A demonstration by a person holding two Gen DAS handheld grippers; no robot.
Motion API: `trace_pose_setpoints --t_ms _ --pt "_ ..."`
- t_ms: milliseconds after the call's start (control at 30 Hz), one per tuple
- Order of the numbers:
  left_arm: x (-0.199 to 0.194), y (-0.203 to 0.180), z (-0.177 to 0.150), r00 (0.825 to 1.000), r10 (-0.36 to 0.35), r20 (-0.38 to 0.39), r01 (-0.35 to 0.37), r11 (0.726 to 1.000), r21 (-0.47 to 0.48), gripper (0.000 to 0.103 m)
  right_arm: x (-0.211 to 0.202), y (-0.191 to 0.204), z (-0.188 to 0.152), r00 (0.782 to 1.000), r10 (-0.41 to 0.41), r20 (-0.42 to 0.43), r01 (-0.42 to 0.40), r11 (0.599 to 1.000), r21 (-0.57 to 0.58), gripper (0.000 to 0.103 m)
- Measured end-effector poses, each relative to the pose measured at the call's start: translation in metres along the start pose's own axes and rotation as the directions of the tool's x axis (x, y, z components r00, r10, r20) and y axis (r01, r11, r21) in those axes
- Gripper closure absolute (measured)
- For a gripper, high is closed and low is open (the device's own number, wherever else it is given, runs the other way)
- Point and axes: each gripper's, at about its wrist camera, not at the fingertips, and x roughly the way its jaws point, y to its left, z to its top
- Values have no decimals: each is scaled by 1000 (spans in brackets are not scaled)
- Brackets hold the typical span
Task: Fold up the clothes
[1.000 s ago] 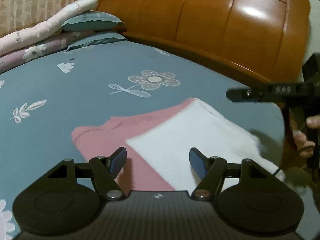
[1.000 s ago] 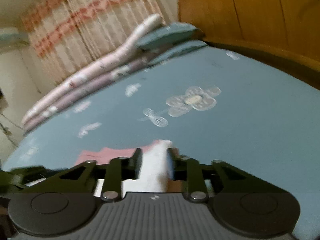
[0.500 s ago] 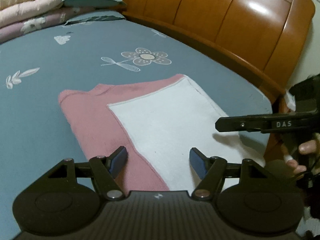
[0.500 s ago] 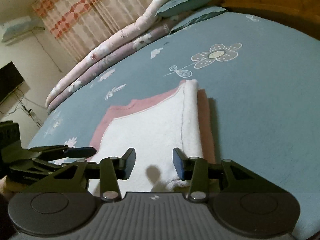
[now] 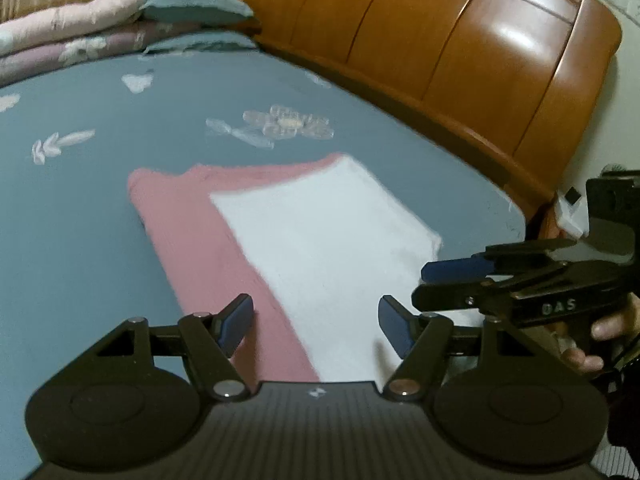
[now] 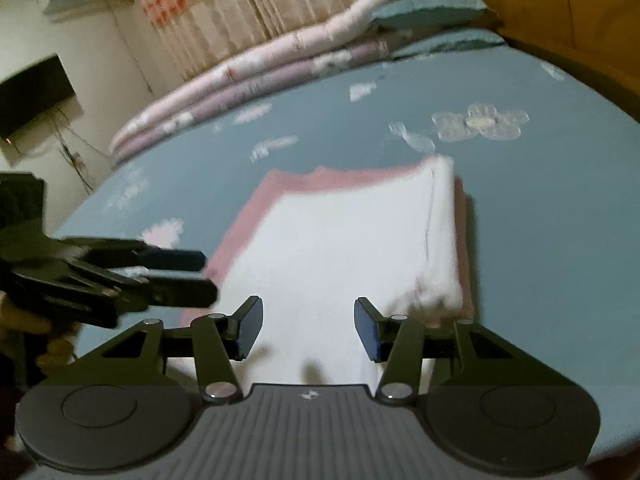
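Folded garment flat ahead of both open hand-held grippers.

Blue flowered bedsheet, wooden headboard, stacked quilts, patterned curtain, wall television

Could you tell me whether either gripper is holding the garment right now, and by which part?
Nothing is held: the left gripper and right gripper both have open jaws above the folded garment.

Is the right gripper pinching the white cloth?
No, the right gripper has its fingers spread apart above the white cloth, with nothing caught between them.
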Motion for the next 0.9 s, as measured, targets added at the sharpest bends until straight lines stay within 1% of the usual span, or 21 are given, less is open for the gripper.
trace_pose_setpoints --t_ms 100,167,233,267,400,500,600,700,767,900 --pt "3 3 -5 1000 16 -16 -17 1000 -12 34 4 -9 -7 998 -63 -32 63 998 27 48" --pt "-4 2 -5 1000 15 -11 -15 1000 -19 34 -2 -11 -9 998 -56 -27 57 997 45 48" --pt "-14 -2 -4 1000 4 1 -4 1000 -11 34 -13 -4 -8 998 -58 -5 58 998 31 47" --pt "-20 -6 -4 1000 -4 9 4 1000 -2 34 -19 0 -8 998 -60 6 59 998 20 45" --pt "-34 -19 -10 998 -55 21 55 998 9 34 -33 13 -8 1000 -11 28 11 1000 3 43" --pt "-31 -25 -21 998 -67 -6 67 998 1 34 -26 21 -13 1000 -20 -6 20 1000 -21 43" --pt "-23 -26 -36 996 -71 -52 69 997 -24 34 -18 19 -24 998 -49 -41 49 999 7 43" --pt "-9 -21 -49 992 -73 -103 67 996 -60 34 -13 11 -32 997 -47 -52 50 998 49 43" --pt "-6 -21 -53 991 -68 -116 62 997 -54 34 -13 8 -35 998 -39 -50 42 997 68 43" --pt "-16 -32 -48 993 -66 -95 65 998 -20 34 -20 9 -33 998 -45 -36 47 996 76 43"
